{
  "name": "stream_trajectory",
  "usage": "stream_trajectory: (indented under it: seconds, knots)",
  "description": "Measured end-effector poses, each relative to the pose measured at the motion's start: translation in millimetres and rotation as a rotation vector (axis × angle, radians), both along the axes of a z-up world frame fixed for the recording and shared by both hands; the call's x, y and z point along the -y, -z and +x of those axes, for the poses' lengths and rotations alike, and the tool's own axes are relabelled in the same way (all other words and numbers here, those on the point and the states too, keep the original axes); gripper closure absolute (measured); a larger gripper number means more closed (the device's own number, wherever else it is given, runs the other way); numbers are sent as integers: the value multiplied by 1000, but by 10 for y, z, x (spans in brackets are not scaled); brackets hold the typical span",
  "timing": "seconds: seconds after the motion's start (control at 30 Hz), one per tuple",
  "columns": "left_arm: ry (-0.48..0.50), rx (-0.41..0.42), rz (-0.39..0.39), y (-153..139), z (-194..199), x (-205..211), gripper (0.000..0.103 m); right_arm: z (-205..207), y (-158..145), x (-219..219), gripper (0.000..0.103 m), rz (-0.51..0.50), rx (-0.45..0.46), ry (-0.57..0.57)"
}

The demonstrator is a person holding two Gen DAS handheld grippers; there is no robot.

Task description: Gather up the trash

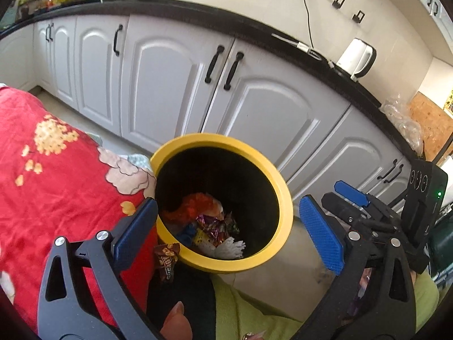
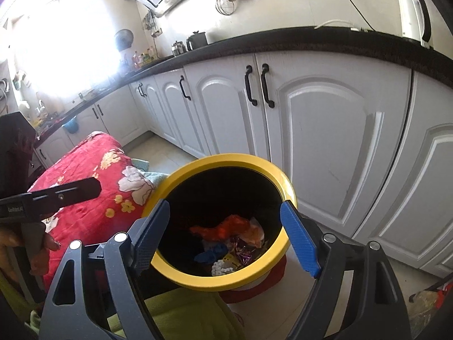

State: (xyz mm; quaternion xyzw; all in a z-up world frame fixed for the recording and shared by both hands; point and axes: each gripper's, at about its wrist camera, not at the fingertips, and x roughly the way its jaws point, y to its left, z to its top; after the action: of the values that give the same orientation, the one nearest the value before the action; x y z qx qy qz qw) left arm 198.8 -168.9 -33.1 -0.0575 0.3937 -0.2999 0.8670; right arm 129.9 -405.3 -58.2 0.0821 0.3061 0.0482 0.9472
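A black bin with a yellow rim [image 1: 283, 195] [image 2: 283, 175] stands on the floor beside the red-covered table. It holds several wrappers: an orange one [image 1: 195, 206] [image 2: 226, 226], shiny foil [image 1: 212, 226], white scraps [image 1: 229, 249]. A brown snack wrapper [image 1: 167, 257] lies on the table edge just outside the rim. My left gripper [image 1: 226, 232] is open and empty over the bin. My right gripper [image 2: 223, 238] is open and empty over the bin; it also shows in the left wrist view [image 1: 351, 195].
A red floral cloth [image 1: 56, 170] [image 2: 93, 167] covers the table at left. White cabinets [image 1: 170, 79] [image 2: 325, 119] under a black countertop stand behind the bin. A white kettle [image 1: 356, 56] [image 2: 413, 14] is on the counter. Green cloth [image 2: 184, 311] lies below.
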Motion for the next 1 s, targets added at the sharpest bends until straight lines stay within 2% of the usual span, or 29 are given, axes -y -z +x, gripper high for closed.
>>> stream_trajectory:
  seconds: [0.27,0.63,0.8,0.9,1.0]
  knots:
    - [-36,72,15,-180,-303,-184,11,-199,-188,-174,23,-16,44,-45]
    - [-110,133,27,-260,-671,-481,11,-395,-323,-432,19,-40,83,-101]
    - [-156,174,46,-295,-833,-601,11,-487,-342,-516,15,-49,104,-105]
    - [-189,194,55,-312,-916,-672,11,-550,-353,-592,8,-69,126,-94]
    - [-223,229,69,-328,-1008,-735,11,-616,-368,-670,7,-82,151,-93]
